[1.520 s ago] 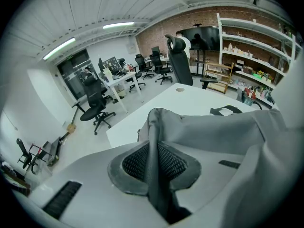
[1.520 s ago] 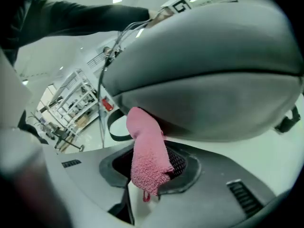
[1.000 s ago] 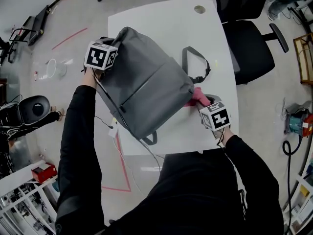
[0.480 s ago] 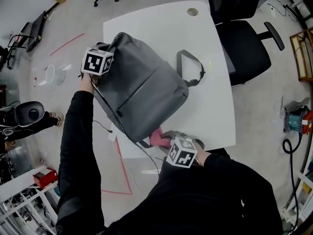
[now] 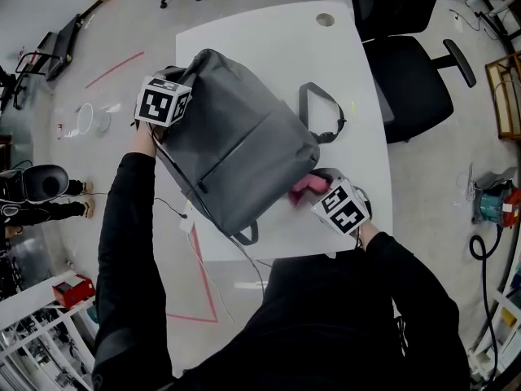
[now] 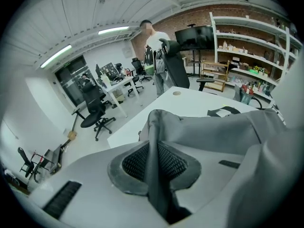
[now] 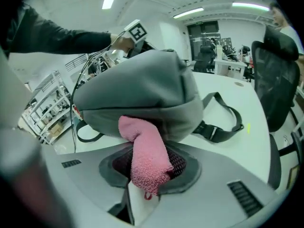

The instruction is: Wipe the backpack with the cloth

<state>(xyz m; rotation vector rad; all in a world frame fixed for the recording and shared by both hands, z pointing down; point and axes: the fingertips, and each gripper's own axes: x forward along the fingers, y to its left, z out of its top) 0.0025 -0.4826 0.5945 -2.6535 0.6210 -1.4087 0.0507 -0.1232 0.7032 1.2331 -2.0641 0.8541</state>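
Grey backpack point(image 5: 236, 149) slantwise on white table point(image 5: 269, 31), rumpled pink cloth point(image 5: 305, 187) against its bottom end

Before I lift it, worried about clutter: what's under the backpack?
The backpack rests on the white table, left gripper pinching its fabric. Anything directly beneath is covered.

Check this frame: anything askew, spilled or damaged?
Nothing spilled or damaged. The grey backpack lies diagonally, one corner past the edge of the white table, but the left gripper pinches its fabric there. The right gripper holds the pink cloth against its side.
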